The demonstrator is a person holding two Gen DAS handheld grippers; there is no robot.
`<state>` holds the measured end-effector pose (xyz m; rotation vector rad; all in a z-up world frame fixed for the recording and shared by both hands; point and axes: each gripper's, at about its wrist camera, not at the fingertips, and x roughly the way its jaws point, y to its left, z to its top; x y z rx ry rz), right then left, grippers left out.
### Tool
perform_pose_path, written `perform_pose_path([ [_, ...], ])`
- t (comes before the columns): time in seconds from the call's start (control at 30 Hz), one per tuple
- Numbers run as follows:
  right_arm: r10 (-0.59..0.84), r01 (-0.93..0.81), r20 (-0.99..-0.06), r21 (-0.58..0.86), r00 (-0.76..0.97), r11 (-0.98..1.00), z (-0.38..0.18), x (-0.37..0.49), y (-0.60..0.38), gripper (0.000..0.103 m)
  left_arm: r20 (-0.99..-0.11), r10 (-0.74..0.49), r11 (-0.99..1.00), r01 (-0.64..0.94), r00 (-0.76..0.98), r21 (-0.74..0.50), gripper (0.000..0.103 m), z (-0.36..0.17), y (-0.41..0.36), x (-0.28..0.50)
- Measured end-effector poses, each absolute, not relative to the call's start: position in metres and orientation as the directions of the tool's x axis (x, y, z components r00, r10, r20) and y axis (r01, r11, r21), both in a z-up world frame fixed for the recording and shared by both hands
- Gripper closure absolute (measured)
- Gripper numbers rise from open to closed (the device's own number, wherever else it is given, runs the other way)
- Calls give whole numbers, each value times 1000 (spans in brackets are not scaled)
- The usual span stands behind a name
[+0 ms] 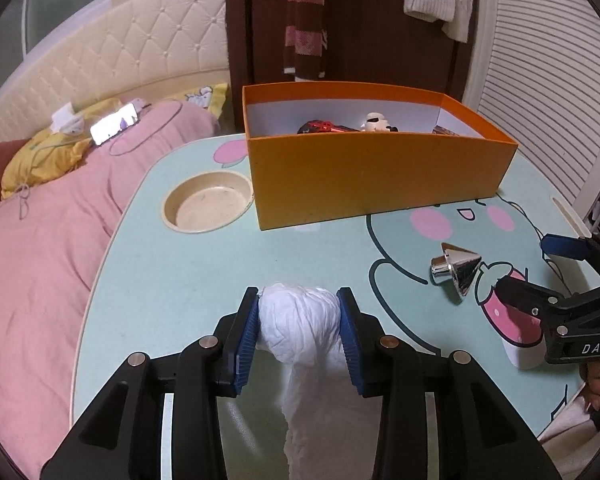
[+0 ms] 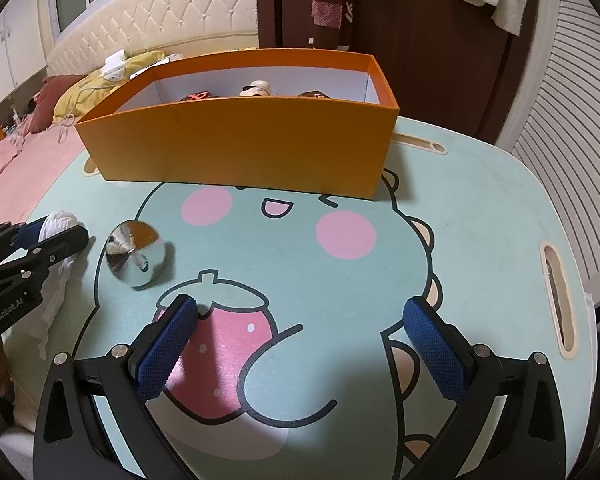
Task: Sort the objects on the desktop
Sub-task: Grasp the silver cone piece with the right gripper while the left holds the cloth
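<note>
My left gripper (image 1: 298,296) is shut on a crumpled white cloth wad (image 1: 300,320), whose tail hangs down between the arms. It hovers low over the front left of the mint cartoon table (image 1: 180,280). A shiny chrome cone-shaped piece (image 1: 460,270) lies on the table to its right. Past the cone, my right gripper (image 2: 300,306) stands open over the strawberry print with nothing between its fingers. The orange box (image 1: 380,176) stands at the back; it holds a white figure (image 1: 374,122) and a red-and-black item (image 1: 326,127). In the right wrist view, the cone (image 2: 136,254) lies beside the left gripper (image 2: 54,228).
A round cup recess (image 1: 208,202) is sunk into the table left of the box. A slot (image 2: 558,292) is cut near the table's right edge. A bed with a pink quilt (image 1: 40,260) and a phone (image 1: 114,124) lies beyond the left edge. A dark door stands behind.
</note>
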<state>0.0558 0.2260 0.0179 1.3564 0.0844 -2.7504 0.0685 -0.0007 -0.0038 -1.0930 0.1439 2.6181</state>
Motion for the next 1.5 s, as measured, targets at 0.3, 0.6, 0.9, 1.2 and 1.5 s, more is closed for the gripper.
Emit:
perform_pose_path([
  [0.3,-134,234,-725,-38,-675,-972,38,73,198,4,-702,255,-950,-308,-665,-53,67,-4,-2,70],
  [0.6,-181,315,-757,-35,-628,-948,33,65,177,10,-697,265,-950,-306,-666,-68,67,-4,-2,71],
  [0.9,-242,366,-771,12,-589,-931,32,48,159,17,-695,267,-950,-302,-668,-75,67,-5,1,72],
  [1.2,-230,405,-790,-25,-568,-914,23,40,140,72,-695,268,-950,-302,-667,-77,67,-5,1,71],
  [1.5,-256,366,-757,24,-601,-930,30,43,155,71,-695,272,-949,-305,-665,-80,67,-5,-5,70],
])
